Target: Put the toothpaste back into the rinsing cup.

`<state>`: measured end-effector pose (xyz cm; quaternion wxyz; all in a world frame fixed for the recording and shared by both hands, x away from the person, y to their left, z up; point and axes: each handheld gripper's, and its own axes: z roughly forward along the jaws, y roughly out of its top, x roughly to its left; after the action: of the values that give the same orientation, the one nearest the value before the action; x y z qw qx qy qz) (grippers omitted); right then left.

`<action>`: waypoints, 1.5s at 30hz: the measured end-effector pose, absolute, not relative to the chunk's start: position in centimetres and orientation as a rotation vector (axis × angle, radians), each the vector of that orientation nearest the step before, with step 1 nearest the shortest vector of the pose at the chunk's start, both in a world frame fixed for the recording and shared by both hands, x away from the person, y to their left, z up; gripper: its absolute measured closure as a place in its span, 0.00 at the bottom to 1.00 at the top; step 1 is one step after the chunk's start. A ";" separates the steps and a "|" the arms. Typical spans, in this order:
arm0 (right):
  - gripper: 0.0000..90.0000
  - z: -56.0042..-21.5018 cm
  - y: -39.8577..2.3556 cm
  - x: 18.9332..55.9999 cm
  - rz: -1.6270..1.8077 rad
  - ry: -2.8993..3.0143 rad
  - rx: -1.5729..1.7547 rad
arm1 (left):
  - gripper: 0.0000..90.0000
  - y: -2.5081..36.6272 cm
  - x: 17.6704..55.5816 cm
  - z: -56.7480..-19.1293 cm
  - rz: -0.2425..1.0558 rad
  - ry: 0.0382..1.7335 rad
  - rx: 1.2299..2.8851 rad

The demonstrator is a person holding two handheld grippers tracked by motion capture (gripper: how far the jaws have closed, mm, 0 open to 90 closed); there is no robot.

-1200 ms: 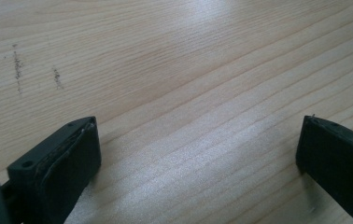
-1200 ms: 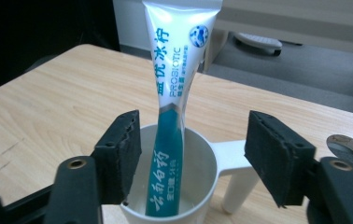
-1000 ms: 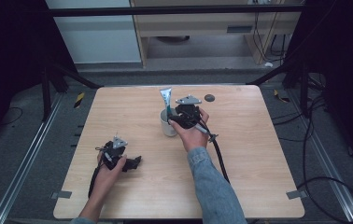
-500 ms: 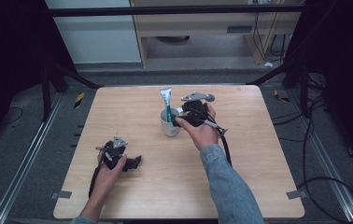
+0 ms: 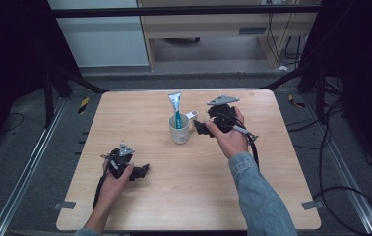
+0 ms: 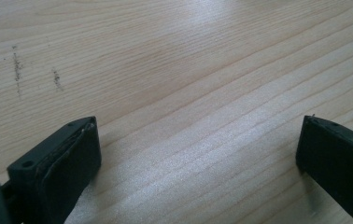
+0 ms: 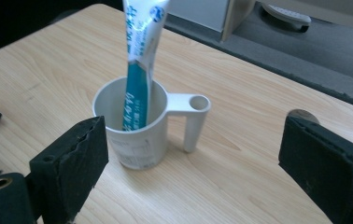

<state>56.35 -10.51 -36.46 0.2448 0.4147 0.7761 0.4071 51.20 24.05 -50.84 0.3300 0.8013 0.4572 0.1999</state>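
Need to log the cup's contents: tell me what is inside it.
A toothpaste tube stands in the cup, leaning on its rim, top sticking out. The tube's lower end and the cup's bottom are hidden by the wall.

white cup (image 7: 137,135), teal-and-white tube (image 7: 139,60)

Your toothpaste tube (image 7: 139,70) loses its top at the right gripper view's upper edge (its print blurred), its foot hidden inside the cup (image 7: 139,135).
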 end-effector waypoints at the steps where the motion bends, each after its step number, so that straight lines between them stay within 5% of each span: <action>1: 0.09 -36.5 -10.8 56.3 1.102 2.117 1.132 | 0.00 24.0 51.2 -50.8 0.522 1.195 2.096; 23: 0.10 -38.9 -16.2 55.3 0.958 2.150 1.225 | 0.00 24.0 51.2 -50.8 0.522 1.194 2.097; 45: 0.12 -47.5 -19.2 56.8 0.820 2.174 1.435 | 0.00 24.0 51.2 -50.8 0.523 1.195 2.097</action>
<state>56.76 -19.16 -47.50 0.2038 0.5145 0.7793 0.2940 51.17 24.04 -50.84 0.3299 0.8016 0.4567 0.1999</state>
